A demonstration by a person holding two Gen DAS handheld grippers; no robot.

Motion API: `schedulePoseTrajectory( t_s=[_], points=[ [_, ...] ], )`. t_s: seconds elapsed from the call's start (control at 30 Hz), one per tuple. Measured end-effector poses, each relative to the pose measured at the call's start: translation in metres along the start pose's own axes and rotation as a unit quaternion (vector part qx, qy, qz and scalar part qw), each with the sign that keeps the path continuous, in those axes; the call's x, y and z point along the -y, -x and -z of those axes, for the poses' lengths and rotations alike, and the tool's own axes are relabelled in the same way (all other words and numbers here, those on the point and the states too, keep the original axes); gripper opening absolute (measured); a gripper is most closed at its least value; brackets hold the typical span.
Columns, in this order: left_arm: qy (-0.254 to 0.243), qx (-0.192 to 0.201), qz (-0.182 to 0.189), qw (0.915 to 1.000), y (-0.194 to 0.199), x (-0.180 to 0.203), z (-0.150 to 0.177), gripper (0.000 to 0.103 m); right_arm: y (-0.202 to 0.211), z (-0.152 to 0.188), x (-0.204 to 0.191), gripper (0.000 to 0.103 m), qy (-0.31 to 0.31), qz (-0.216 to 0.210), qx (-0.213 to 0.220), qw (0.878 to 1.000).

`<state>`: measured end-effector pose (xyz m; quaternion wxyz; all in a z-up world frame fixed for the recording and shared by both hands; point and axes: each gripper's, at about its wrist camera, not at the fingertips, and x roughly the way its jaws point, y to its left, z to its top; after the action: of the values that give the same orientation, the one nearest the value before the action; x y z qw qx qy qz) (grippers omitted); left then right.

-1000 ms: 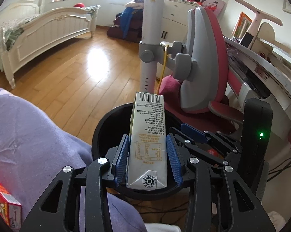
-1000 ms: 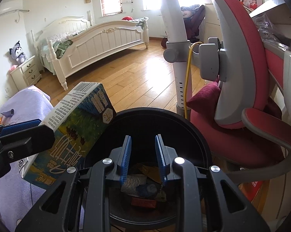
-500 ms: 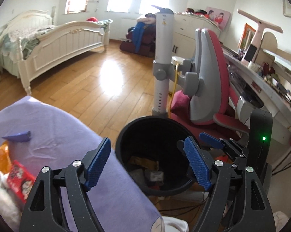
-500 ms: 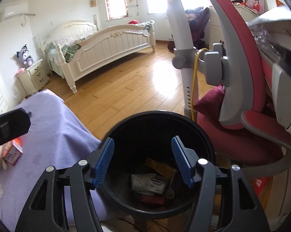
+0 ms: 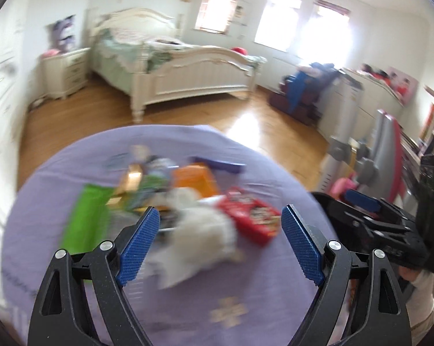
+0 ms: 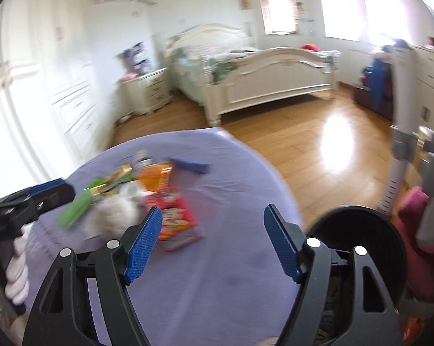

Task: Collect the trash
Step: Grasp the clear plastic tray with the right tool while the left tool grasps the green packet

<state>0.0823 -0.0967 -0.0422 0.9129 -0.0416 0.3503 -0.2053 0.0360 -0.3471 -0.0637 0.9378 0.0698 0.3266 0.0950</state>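
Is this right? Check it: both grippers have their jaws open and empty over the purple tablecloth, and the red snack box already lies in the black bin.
One thing is wrong: the red snack box is not in the black bin; it lies on the purple tablecloth, as the right wrist view shows. The rest holds: the left gripper and right gripper have just been opening, nothing between their jaws.

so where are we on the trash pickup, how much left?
Partway. Done: the carton the left gripper held over the black bin a second ago is gone from its jaws, which have just been opening. In hand: nothing; the right gripper has also just opened, empty. Left: a blurred pile of wrappers, including a red packet, on the purple cloth.
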Motion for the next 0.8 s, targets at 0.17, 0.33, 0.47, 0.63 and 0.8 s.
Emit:
schedulePoseTrajectory(
  t_s=[0.17, 0.33, 0.47, 0.63, 0.8],
  points=[
    [0.033, -0.041, -0.082, 0.9953, 0.012, -0.095, 0.011, 0.073, -0.035, -0.008, -0.076, 0.077, 0.023, -0.107, -0.062, 0.992],
    [0.065, -0.065, -0.103, 0.9904, 0.013, -0.156, 0.022, 0.066, -0.080, 0.003, -0.161, 0.078, 0.021, -0.180, -0.136, 0.974],
    [0.083, -0.067, -0.099, 0.9894, 0.018, -0.175, 0.028, 0.066, -0.114, 0.011, -0.203, 0.078, 0.042, -0.136, -0.172, 0.975],
    [0.060, -0.077, -0.075, 0.9924, 0.011, -0.173, 0.031, 0.066, -0.142, 0.016, -0.199, 0.053, 0.050, -0.063, -0.193, 0.978],
    [0.012, -0.089, -0.064, 0.9939, -0.013, -0.150, 0.027, 0.075, -0.128, 0.017, -0.177, 0.038, 0.050, -0.045, -0.171, 0.983]
  ],
)
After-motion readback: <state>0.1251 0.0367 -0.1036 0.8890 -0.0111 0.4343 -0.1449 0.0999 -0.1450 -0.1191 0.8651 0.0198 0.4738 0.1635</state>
